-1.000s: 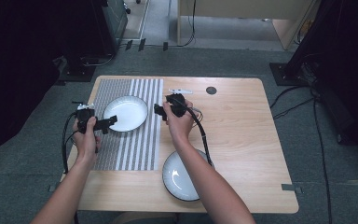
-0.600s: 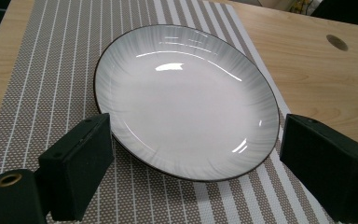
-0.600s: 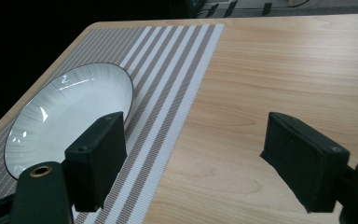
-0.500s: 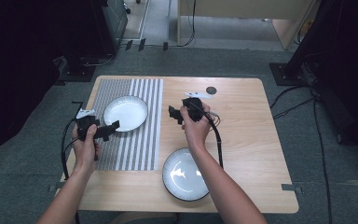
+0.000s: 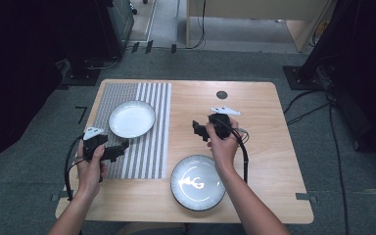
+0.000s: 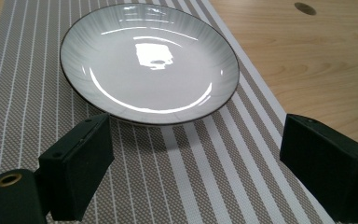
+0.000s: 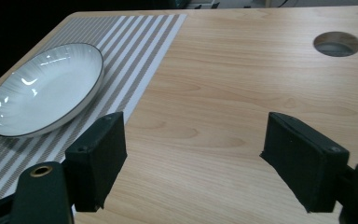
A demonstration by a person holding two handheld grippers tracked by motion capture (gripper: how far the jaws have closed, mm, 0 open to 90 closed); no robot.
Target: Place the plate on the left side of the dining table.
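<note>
Wooden table [image 5: 274,161] with a striped mat [image 5: 147,142] on its left part. One white plate [image 5: 131,119] sits on the mat; a second plate [image 5: 198,182] sits on bare wood near the front edge, just beside the right forearm. Left gripper [image 5: 120,148] is over the mat, just in front of the mat plate, jaws wide apart, nothing between them. Right gripper [image 5: 196,129] is over bare wood mid-table, aimed left at the mat plate, jaws apart, empty. Round hole [image 5: 221,94] in the table near the far edge.
</note>
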